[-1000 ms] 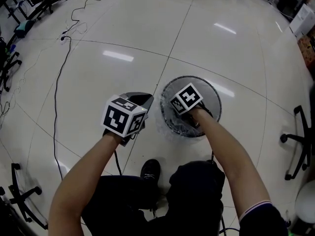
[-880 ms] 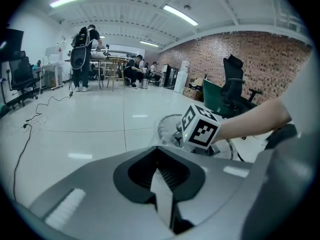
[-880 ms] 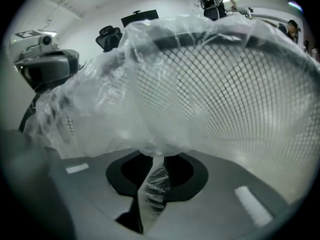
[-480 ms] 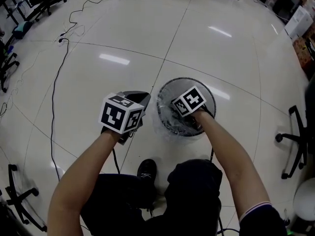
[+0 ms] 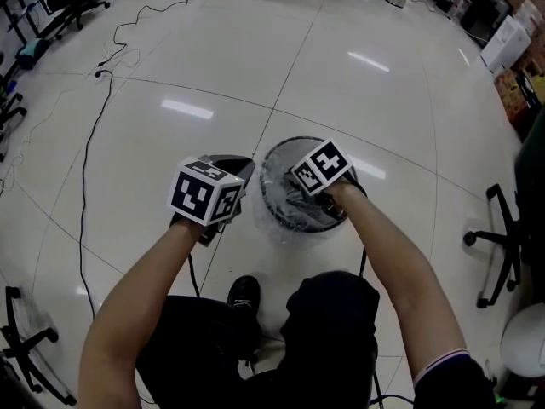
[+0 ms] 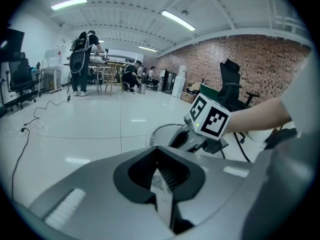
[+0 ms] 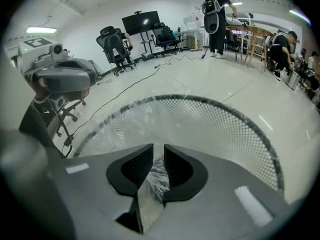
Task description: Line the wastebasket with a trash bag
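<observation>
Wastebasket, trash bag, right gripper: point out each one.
wastebasket (image 7: pixel 225 129), right gripper view, on its mesh wall.
trash bag (image 7: pixel 117 129), right gripper view, on the clear film at the rim.
right gripper (image 7: pixel 158 151), right gripper view, midway between its fingertips, shut on the trash bag.

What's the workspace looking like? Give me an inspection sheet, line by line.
Surface: glossy white tiled floor, lamp reflections.
Job's things: round mesh wastebasket upright on the floor; clear trash bag inside it, film spilling outside the rim.
Clutter: nothing seen by the wastebasket.
Grippers: left gripper shut, beside the wastebasket's left rim; a crinkled speck at its seam, perhaps film. Right gripper over the wastebasket, shut on bunched trash bag film.
Cables: black cable trailing across the floor at left.
Surroundings: office chairs, brick wall, people at far benches.
</observation>
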### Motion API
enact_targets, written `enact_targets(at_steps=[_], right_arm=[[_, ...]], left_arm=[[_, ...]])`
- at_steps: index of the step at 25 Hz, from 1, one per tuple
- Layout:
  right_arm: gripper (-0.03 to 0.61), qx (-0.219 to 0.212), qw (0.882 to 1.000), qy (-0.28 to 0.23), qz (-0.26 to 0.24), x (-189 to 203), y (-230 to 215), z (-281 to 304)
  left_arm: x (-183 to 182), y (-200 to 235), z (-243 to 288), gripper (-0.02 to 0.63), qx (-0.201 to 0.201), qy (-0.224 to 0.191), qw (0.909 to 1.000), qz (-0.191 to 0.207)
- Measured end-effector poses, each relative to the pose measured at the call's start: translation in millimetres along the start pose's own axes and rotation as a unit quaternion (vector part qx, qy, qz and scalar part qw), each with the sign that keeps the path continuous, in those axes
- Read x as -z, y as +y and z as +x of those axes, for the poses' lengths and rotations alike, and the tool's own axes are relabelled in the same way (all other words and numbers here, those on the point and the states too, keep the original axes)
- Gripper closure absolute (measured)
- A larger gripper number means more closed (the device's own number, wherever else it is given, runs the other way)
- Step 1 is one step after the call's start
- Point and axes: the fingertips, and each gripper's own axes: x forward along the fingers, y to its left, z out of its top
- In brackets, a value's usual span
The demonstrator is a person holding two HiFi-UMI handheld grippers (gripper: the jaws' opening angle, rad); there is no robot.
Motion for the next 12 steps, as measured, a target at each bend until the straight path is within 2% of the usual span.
enact_targets(at_steps=[5,8,12], right_arm=[[0.515,0.011,0.999,-0.043,0.000,-10,2,-43],[0.568,0.030,0.994,-0.104,0.001,-23,5,-82],[0.577,0.041,0.981,-0.187,-0.010,-39,17,-139]], left_arm=[[-23,-12,-6,0.601,0.000,-0.025,0.9995,0.019],[-40,-27,-10,0.601,0.004,-0.046,0.9980,0.043],[-64,-54,-19,0.601,0.012,-0.084,0.9933,0.078]])
